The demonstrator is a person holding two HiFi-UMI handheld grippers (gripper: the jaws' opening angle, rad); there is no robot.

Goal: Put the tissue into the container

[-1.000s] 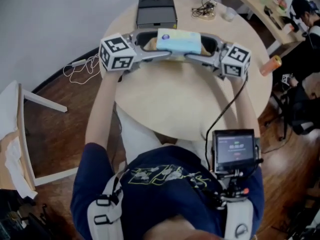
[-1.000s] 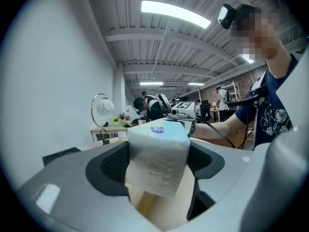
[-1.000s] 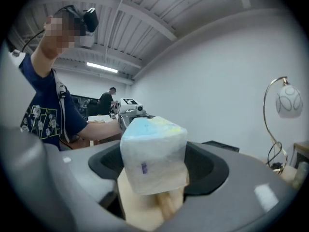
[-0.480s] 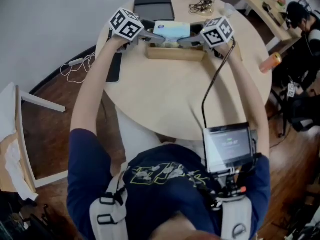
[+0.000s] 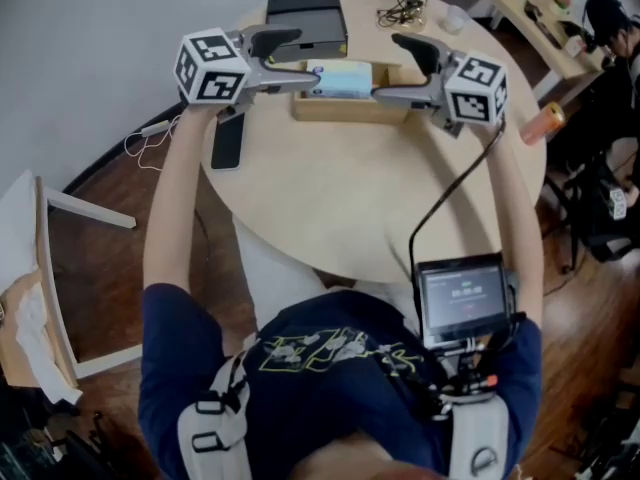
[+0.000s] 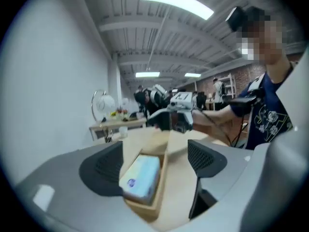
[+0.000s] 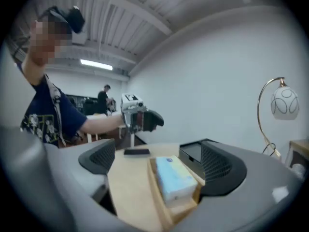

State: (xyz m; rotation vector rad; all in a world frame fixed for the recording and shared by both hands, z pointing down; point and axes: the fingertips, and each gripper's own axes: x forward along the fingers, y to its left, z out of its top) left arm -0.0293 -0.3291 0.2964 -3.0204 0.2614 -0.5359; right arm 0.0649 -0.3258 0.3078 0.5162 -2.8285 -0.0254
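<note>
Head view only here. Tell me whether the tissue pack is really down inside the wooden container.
Observer: Yes; the left gripper view shows the tissue pack lying flat between the walls of the wooden container.
Operator: Check the pads on the left gripper.
Observer: Its jaws have just been opening; they stand apart, neither pad on the pack.
Operator: Now the right gripper.
Observer: Its jaws have also just opened wide, pads clear of the pack.

Setting: open-plan lab or studio office. Evidence:
- exposed ribbed ceiling with strip lights [image 6: 176, 1]
- wood plank floor [image 5: 110, 183]
- round pale bench [image 5: 340, 198] by a plain white wall
- cluttered side desk [image 5: 505, 3]
- another person [image 5: 612, 23] seated there
- loose cables [image 5: 405, 13] on the bench
</note>
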